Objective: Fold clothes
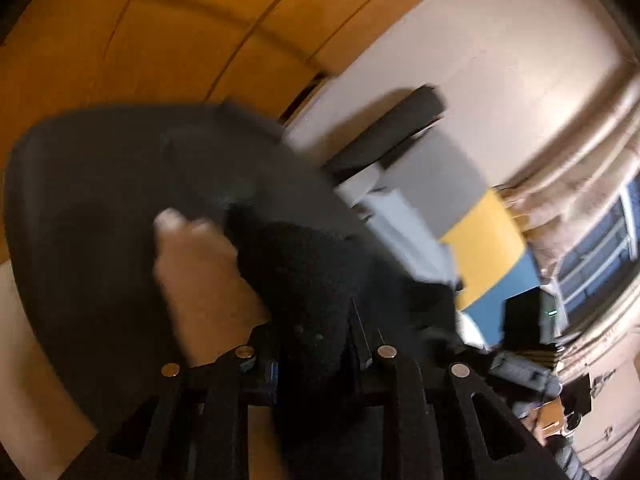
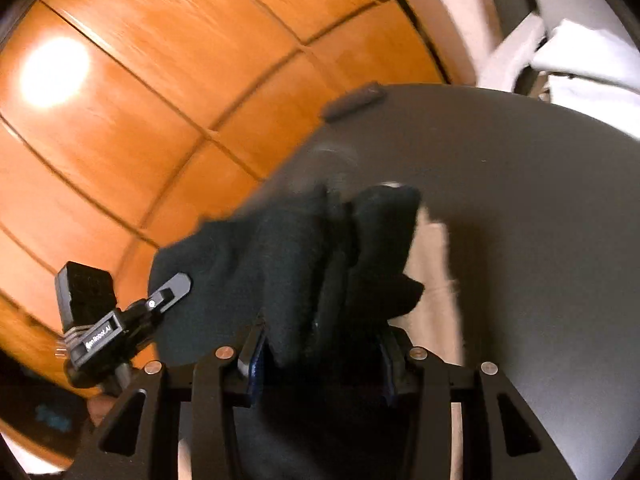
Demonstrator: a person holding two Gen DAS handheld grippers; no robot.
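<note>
Both claws are matte black, with ribbed struts and small brass-coloured rivets along their near edge. Our left gripper (image 1: 316, 344) has a bunched wad of dark knit garment (image 1: 304, 276) filling the gap between its fingers, so we read it as pinching the cloth, though blur hides the tips. Our right gripper (image 2: 320, 344) likewise has the dark garment (image 2: 288, 264) heaped between its blue-edged pads (image 2: 254, 364); the fingers stand fairly wide around the bulk, and we cannot tell for sure whether they truly clamp it.

That fabric looks thick, fuzzy and coarse-woven, nearly black with a slight teal cast, crumpled into soft folds. It sits over a smooth, dull grey round table (image 2: 540, 208), toward the table's near left side in the right wrist view. Beneath and right of the garment lies a pale beige cloth (image 2: 434, 280), flat and smooth; in the left wrist view the same pale cloth (image 1: 196, 276) shows left of the dark wad.

Beyond the table we see glossy orange wood flooring (image 2: 180, 60) with dark plank seams. At the far edge of the table rests a small dark oblong object (image 2: 352, 102), blurred. Left of our right gripper a black clamp-like device (image 2: 100, 320) with white lettering juts in.
</note>
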